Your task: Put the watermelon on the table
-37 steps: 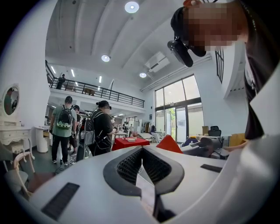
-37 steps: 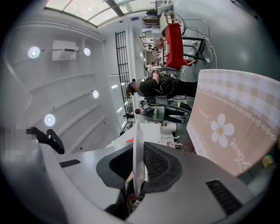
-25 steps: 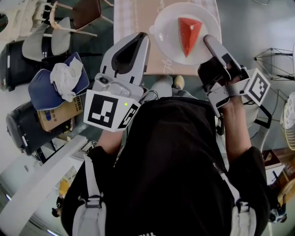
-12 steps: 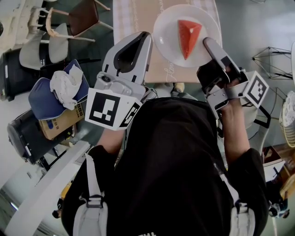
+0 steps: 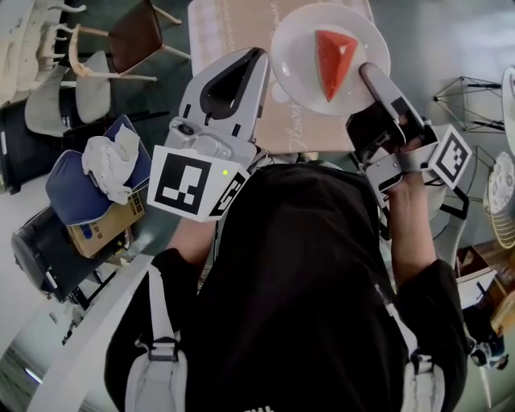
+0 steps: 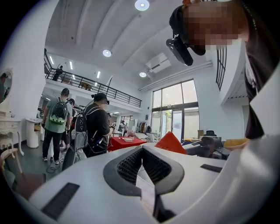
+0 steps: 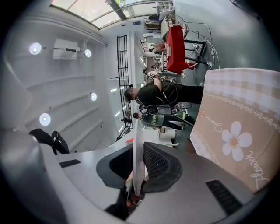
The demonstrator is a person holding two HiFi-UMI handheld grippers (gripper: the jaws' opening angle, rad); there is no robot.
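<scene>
A red watermelon wedge lies on a white plate. My right gripper is shut on the plate's near right rim and holds it level over the table, which has a tan checked cloth. In the right gripper view the plate stands edge-on between the pads of that gripper, with the flowered cloth to the right. My left gripper hovers just left of the plate, its tips together. The wedge shows beyond its right finger.
Chairs stand left of the table. A blue-cushioned seat with a white cloth and a cardboard box sit lower left. A wire stand is at right. People and a red table are across the room.
The person has stepped towards the table, so its near edge now sits lower in the head view. Both grippers went with the plate, which stays in the right gripper.
</scene>
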